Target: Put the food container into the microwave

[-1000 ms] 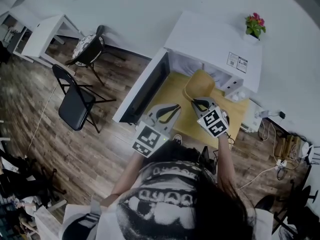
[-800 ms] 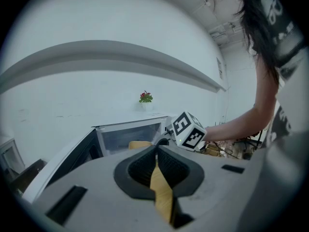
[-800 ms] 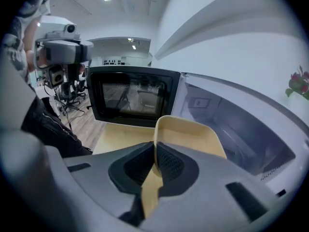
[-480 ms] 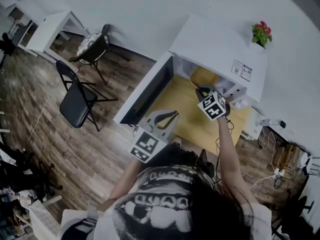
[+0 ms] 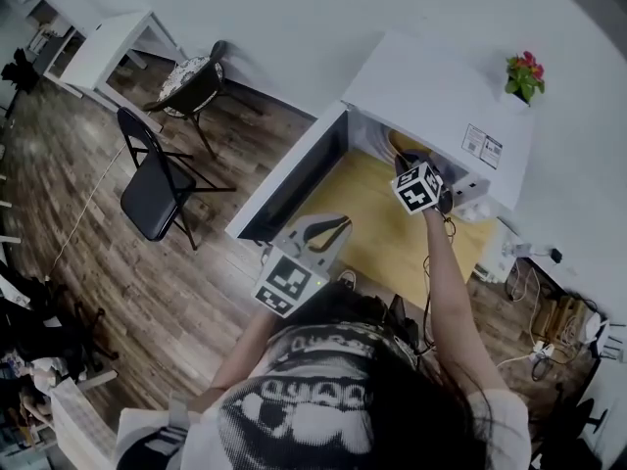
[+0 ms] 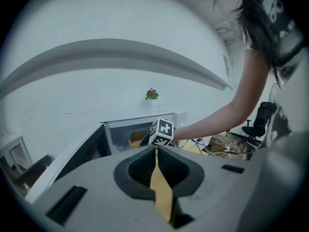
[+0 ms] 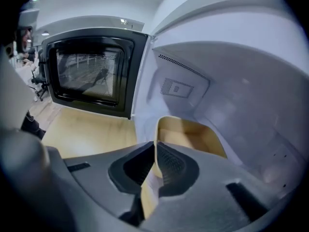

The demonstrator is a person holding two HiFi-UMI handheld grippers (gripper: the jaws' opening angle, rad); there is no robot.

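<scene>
The white microwave (image 5: 421, 86) stands on a yellow table (image 5: 377, 228) with its door (image 5: 289, 179) swung open to the left. My right gripper (image 5: 406, 159) reaches into the cavity, shut on the near rim of the tan food container (image 5: 404, 143). In the right gripper view the container (image 7: 193, 134) sits inside the white cavity (image 7: 241, 95), its rim pinched at my right gripper (image 7: 155, 146). My left gripper (image 5: 338, 223) hangs back near my body, shut with nothing in it. From the left gripper view (image 6: 155, 151) I see the container (image 6: 136, 139) inside the microwave.
A small potted plant (image 5: 526, 71) stands on top of the microwave. Two black chairs (image 5: 157, 189) (image 5: 191, 86) stand on the wooden floor to the left. A white desk (image 5: 108, 47) is at far left. Cables lie right of the table (image 5: 549, 311).
My right gripper has carried the container forward from above the table into the microwave cavity. The left gripper has barely moved.
</scene>
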